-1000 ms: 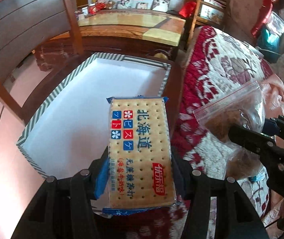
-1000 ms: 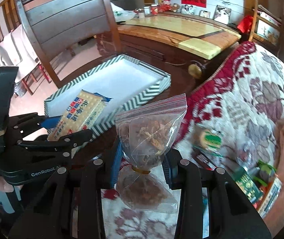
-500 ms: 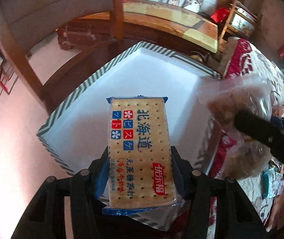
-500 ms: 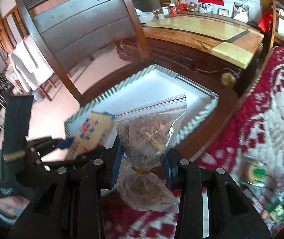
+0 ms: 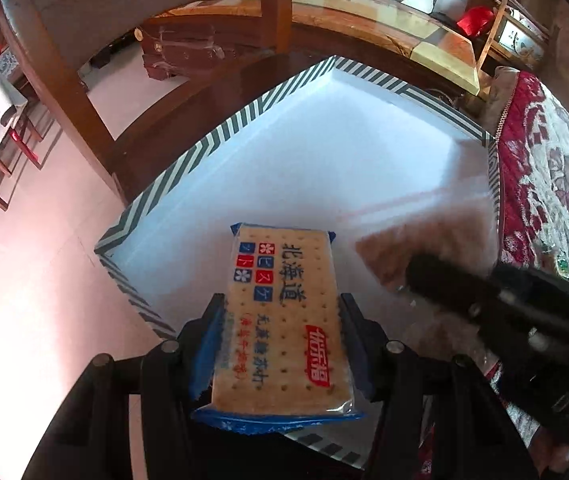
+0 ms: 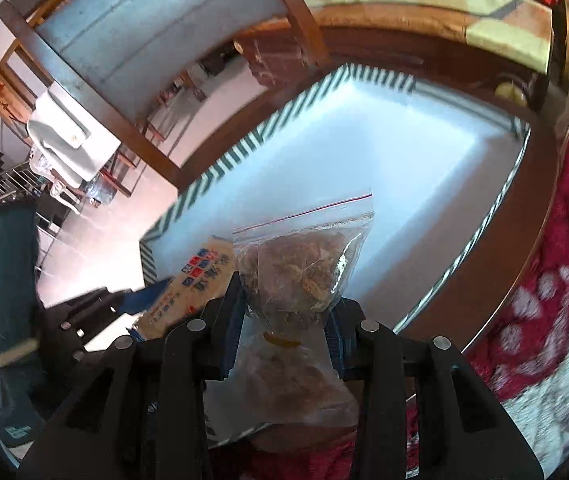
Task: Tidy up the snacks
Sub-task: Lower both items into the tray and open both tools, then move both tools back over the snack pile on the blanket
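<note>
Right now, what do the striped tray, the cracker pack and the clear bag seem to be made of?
Striped tray: probably cardboard or paperboard, with a matte white inside, a printed stripe rim and crisp folded corners.
Cracker pack: glossy plastic film wrapper; it has a crimped blue end and shows glare.
Clear bag: thin transparent plastic with a red zip line; it wrinkles around its brown contents.

Obscured and blurred regions, both wrist views

Zip bag (image 5: 416, 248) motion-blurred in left view, contents indistinct; cracker packet (image 6: 192, 280) partly hidden behind bag and gripper fingers; quilt (image 6: 564, 280) smeared at right edge.
</note>
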A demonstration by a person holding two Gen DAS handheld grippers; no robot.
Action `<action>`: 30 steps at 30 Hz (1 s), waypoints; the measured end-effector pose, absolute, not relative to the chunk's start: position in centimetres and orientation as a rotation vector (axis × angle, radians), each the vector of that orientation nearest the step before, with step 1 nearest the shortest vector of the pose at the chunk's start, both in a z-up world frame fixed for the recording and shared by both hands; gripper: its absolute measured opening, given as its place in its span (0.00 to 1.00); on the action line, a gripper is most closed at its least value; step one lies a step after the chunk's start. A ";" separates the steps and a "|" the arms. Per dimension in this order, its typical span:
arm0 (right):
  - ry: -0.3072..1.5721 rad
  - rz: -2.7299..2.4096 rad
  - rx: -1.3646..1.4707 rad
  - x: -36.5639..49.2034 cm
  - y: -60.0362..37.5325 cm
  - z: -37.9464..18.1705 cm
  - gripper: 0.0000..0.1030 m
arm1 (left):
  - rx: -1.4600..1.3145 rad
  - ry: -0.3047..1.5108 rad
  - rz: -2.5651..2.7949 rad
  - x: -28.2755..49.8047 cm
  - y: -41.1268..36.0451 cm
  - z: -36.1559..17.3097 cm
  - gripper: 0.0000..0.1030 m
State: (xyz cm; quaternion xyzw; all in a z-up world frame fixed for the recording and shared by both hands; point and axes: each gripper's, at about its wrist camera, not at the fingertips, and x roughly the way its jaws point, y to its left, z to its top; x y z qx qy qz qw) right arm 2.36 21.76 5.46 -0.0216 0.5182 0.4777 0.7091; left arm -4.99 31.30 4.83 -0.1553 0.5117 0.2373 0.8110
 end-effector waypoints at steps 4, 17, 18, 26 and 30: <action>1.181 1.049 -0.032 2.3 21.4 4.8 0.39 | -0.309 1.103 0.527 -4.8 31.2 4.8 0.62; 1.043 0.993 -0.017 0.7 15.4 8.3 0.50 | -0.299 0.998 0.504 -5.8 28.8 7.7 0.80; 1.036 0.982 -0.024 0.5 14.6 8.4 0.50 | -0.292 0.991 0.488 -5.7 28.1 7.9 0.81; 0.983 0.861 -0.050 -0.6 8.1 9.6 0.50 | -0.230 0.970 0.358 -4.7 22.1 9.4 0.82; 0.966 0.798 -0.053 -0.9 4.6 9.8 0.50 | -0.221 0.971 0.294 -4.3 19.2 9.5 0.82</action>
